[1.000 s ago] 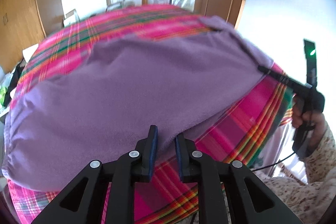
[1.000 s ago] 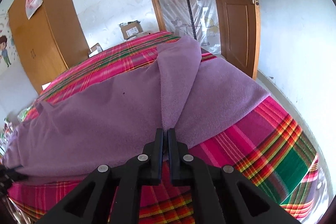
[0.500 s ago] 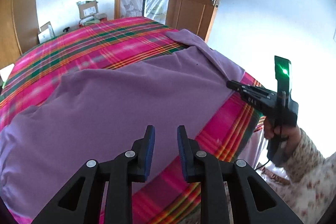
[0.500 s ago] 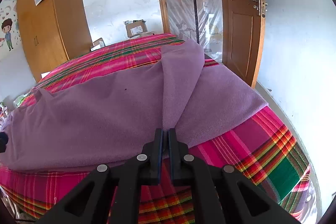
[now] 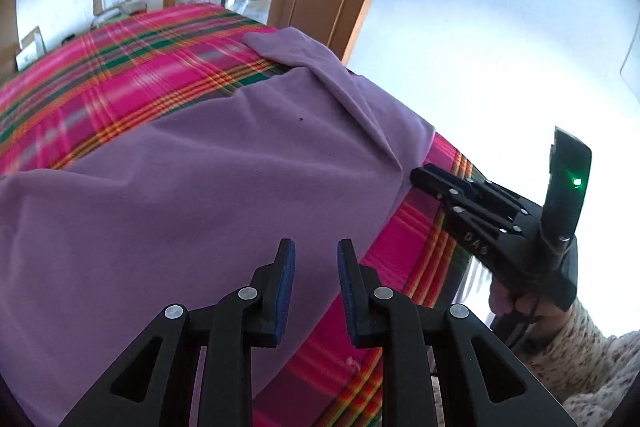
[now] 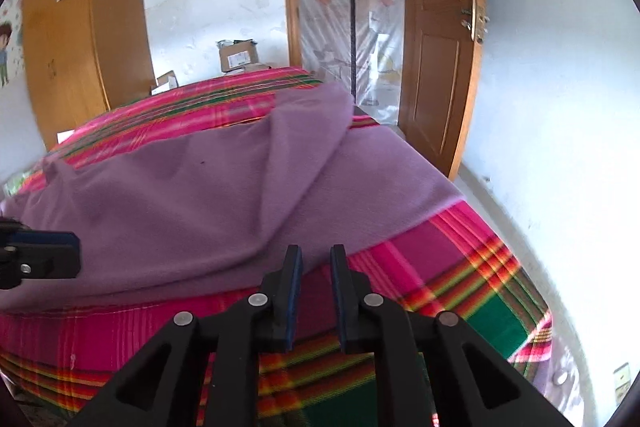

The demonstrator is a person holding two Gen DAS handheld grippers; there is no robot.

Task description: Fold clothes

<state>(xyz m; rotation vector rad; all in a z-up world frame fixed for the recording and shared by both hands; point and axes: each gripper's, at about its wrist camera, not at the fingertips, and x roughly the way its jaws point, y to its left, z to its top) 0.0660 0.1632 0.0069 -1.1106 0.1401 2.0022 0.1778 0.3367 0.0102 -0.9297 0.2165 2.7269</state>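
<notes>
Purple fleece garment [image 5: 208, 187] spread flat on a bed covered by a pink plaid sheet [image 5: 120, 67], its long axis running side to side along the near bed edge; a folded flap [image 6: 308, 131] lies over the right-hand part. Right gripper [image 6: 316, 259] just at the near hem, jaws opening, narrow gap, no cloth seen between the pads; the hem lies directly ahead of and touching-close to its tips. Left gripper [image 5: 316, 267] over the hem further left, jaws parted narrowly, empty. Judged: the right hand has let go of a fold and is the nearer to the flap. Containers: cardboard boxes [image 6: 238, 57] beyond the bed, contents not visible.
</notes>
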